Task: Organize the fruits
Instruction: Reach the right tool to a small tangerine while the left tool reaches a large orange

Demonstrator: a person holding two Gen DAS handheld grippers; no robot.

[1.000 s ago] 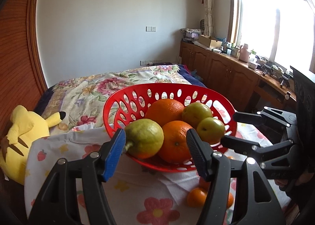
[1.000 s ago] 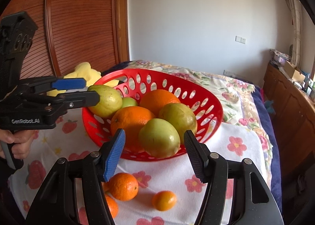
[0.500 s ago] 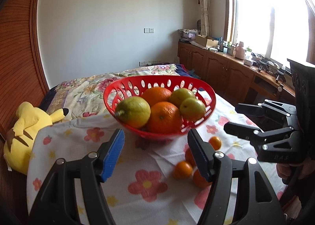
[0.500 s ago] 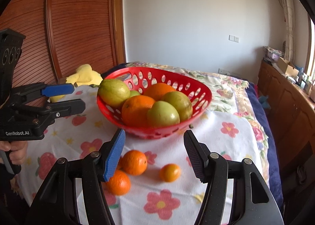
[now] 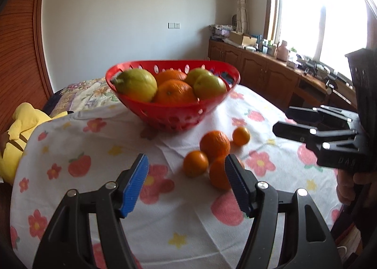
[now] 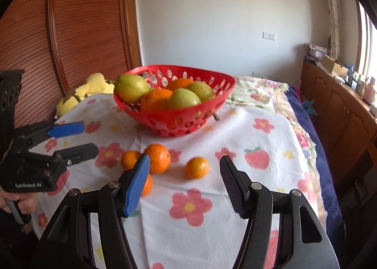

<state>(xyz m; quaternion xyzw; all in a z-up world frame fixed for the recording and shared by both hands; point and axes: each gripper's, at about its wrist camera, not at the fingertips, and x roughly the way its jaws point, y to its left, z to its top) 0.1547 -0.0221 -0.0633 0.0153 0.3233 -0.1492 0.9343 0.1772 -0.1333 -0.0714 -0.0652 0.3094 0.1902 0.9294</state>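
A red slotted basket [image 5: 173, 117] [image 6: 175, 119] stands on the flower-print cloth, filled with oranges and yellow-green fruit [image 5: 137, 84]. Several loose oranges lie on the cloth in front of it, the biggest [image 5: 215, 143] [image 6: 157, 158] in the middle and a small one [image 5: 241, 136] [image 6: 196, 167] off to the right. My left gripper [image 5: 186, 163] [image 6: 87, 138] hovers open just short of the loose oranges, with nothing between its blue pads. At the same distance on the right, my right gripper [image 6: 184, 160] [image 5: 282, 119] is open and holds nothing.
A yellow plush toy [image 5: 21, 132] [image 6: 94, 85] lies at the cloth's left edge by the wooden slatted wall. Behind the basket is a floral quilt [image 6: 256, 94]. Wooden cabinets [image 5: 264, 76] run along the right under the window. A hand [image 6: 14, 200] holds the left gripper's handle.
Both grippers have drawn back from the basket, which now looks smaller and farther off. The loose oranges have come fully into view ahead of the fingertips. Both stay open.
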